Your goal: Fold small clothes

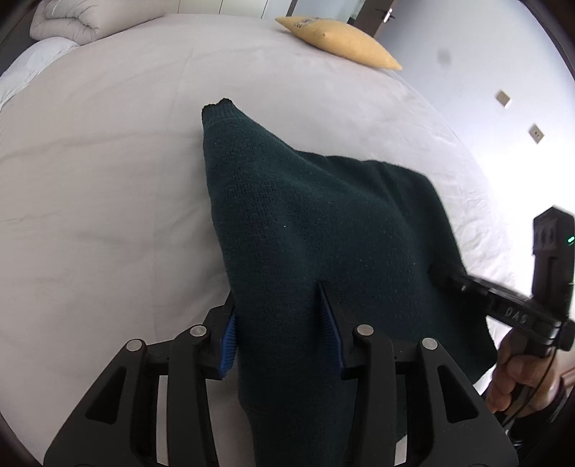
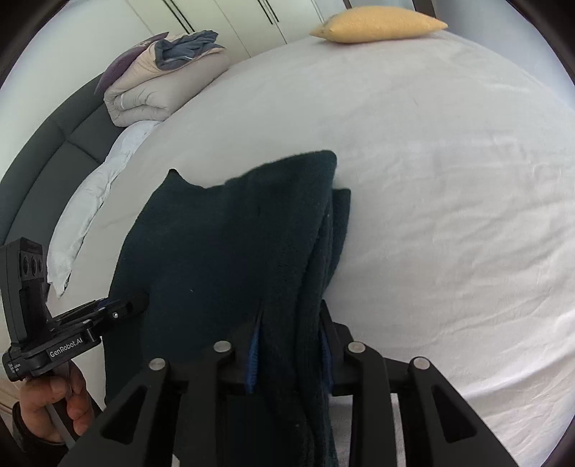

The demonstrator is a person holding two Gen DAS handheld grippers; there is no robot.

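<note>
A dark green knit garment (image 1: 323, 201) lies partly on the pale bed sheet (image 1: 90, 179), and its near edge is lifted between both grippers. My left gripper (image 1: 276, 291) is shut on a thick fold of it, which fills the gap between the blue pads. In the right wrist view the garment (image 2: 222, 244) is doubled over, with layered edges on its right side. My right gripper (image 2: 291, 309) has a bunch of the cloth between its jaws, but a narrow gap shows beside the left pad, so it looks open. Each gripper shows in the other's view, at the cloth's edge.
A yellow pillow (image 2: 381, 25) lies at the far end of the bed. A folded duvet (image 2: 161, 82) and a white pillow (image 2: 90, 201) sit along the dark headboard (image 2: 43, 169) on the left. A person's hand (image 1: 517, 377) holds the right gripper's handle.
</note>
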